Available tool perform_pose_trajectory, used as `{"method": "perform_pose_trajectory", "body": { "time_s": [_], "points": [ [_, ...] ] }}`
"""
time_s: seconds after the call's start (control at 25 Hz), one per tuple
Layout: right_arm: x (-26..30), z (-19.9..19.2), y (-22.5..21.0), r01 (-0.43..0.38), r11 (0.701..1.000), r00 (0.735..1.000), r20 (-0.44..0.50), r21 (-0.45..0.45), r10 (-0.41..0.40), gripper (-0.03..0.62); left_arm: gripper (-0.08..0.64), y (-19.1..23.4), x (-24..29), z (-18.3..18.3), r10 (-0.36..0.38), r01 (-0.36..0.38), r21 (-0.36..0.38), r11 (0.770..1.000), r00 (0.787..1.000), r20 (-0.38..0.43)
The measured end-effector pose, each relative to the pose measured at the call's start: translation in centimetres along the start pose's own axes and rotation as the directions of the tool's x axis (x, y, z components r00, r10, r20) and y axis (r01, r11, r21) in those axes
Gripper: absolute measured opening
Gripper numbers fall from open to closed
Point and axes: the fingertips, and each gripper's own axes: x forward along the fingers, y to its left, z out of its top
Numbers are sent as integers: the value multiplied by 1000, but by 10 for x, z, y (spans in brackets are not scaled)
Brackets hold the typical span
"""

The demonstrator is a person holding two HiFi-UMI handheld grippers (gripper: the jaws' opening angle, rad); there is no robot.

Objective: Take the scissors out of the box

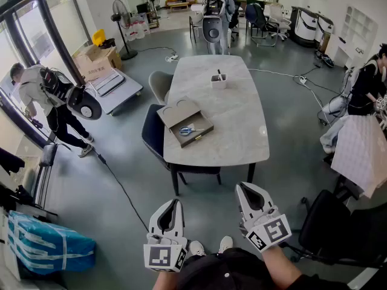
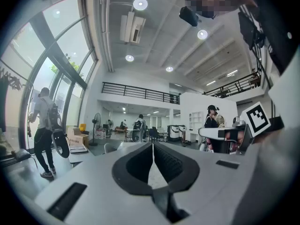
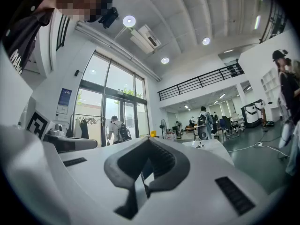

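Note:
Blue-handled scissors (image 1: 190,130) lie inside an open brown box (image 1: 204,128) near the left edge of the pale stone table (image 1: 242,119). The box's lid (image 1: 179,111) is folded back toward the far left. Both grippers hang low over the floor, well short of the table. My left gripper (image 1: 176,201) is shut and holds nothing; in the left gripper view its jaws (image 2: 152,146) meet along one line. My right gripper (image 1: 240,186) is also shut and empty, with its tip (image 3: 148,141) aimed up across the room.
A small white holder (image 1: 219,81) stands at the table's far end. A dark blue chair (image 1: 153,133) and a grey chair (image 1: 159,84) sit at the table's left side. A black office chair (image 1: 329,222) is at my right. People stand around the room, and cables run over the floor.

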Motion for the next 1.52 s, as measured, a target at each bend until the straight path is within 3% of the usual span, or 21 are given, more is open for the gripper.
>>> {"method": "perform_pose_trajectory", "body": {
  "time_s": [0.92,1.52],
  "points": [
    [-10,-16,-47,-47,999,998,-39,7,47,-5,20,-31,17,-9,61,-61,14,998,998,10],
    [62,-35,-75,-50,999,996,-76,-8,49,-5,19,9,87,-18,57,-57,-9,998,998,-7]
  ]
}}
